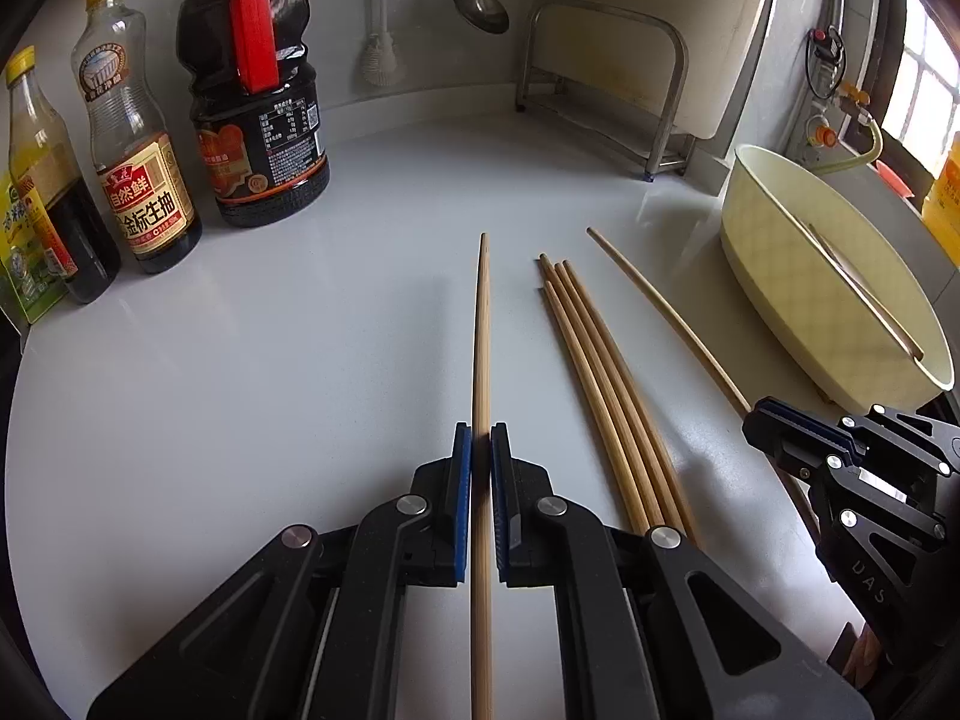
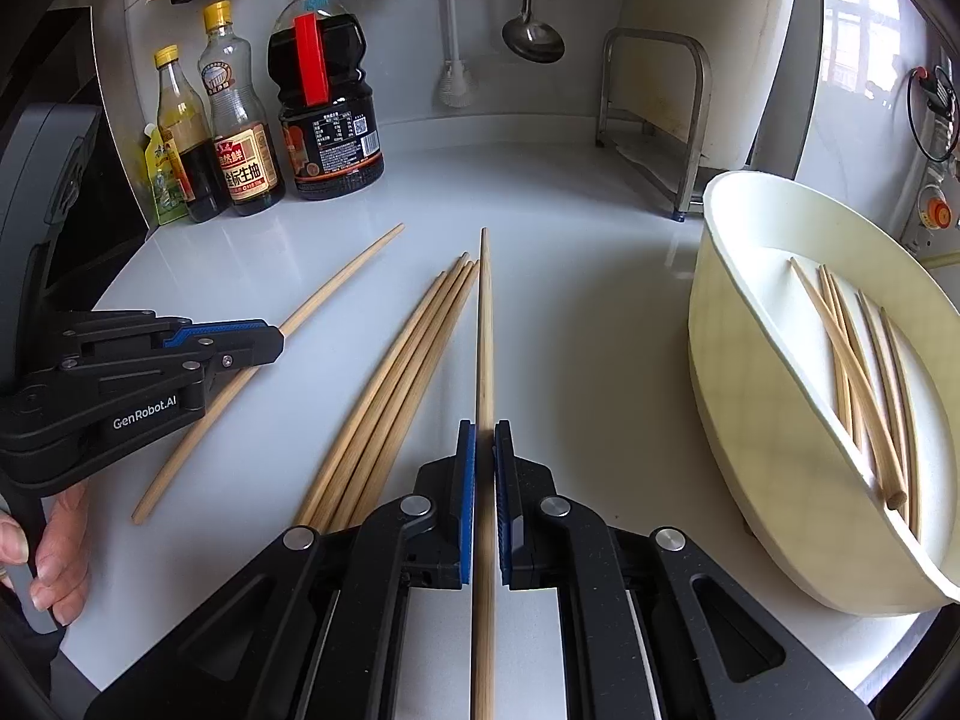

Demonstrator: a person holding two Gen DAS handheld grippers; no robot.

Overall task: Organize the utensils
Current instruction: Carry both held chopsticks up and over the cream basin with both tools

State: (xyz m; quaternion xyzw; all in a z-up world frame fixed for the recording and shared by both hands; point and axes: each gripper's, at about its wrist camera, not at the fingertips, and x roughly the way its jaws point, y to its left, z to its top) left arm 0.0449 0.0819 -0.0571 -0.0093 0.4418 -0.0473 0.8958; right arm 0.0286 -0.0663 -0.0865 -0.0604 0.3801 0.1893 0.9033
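Spreading widest under everything is the pale grey countertop (image 1: pixel 270 360), and I work over its middle. Next in size is the cream oval basin (image 2: pixel 750 360) at my right, standing on the counter near the metal rack (image 2: pixel 654 114) by the back wall; several chopsticks (image 2: pixel 864 384) already lie crossed inside it, leaning against its inner wall. At the back left stand the sauce bottles: the big dark jug with the red handle (image 1: pixel 255 114), then the clear bottle with the yellow cap (image 1: pixel 129 138) just beside it, and a smaller yellow-capped bottle (image 1: pixel 42 180) at the edge. A steel ladle (image 2: pixel 531 30) hangs on the wall behind.

On the counter between my two tongs lies a bundle of four chopsticks (image 1: pixel 600 384), side by side and touching one another, untouched by either tool.

My left tongs (image 1: pixel 482 450) are pressed together on a single chopstick (image 1: pixel 482 330), which runs straight out between the blue pads (image 1: pixel 461 480) toward the bottles. My right tongs (image 2: pixel 485 450) are likewise pinching one chopstick (image 2: pixel 485 324), its tip just beside the tips of the bundle. From the right camera I see my left hand (image 2: pixel 54 552) wrapped round the handle of the left tool.
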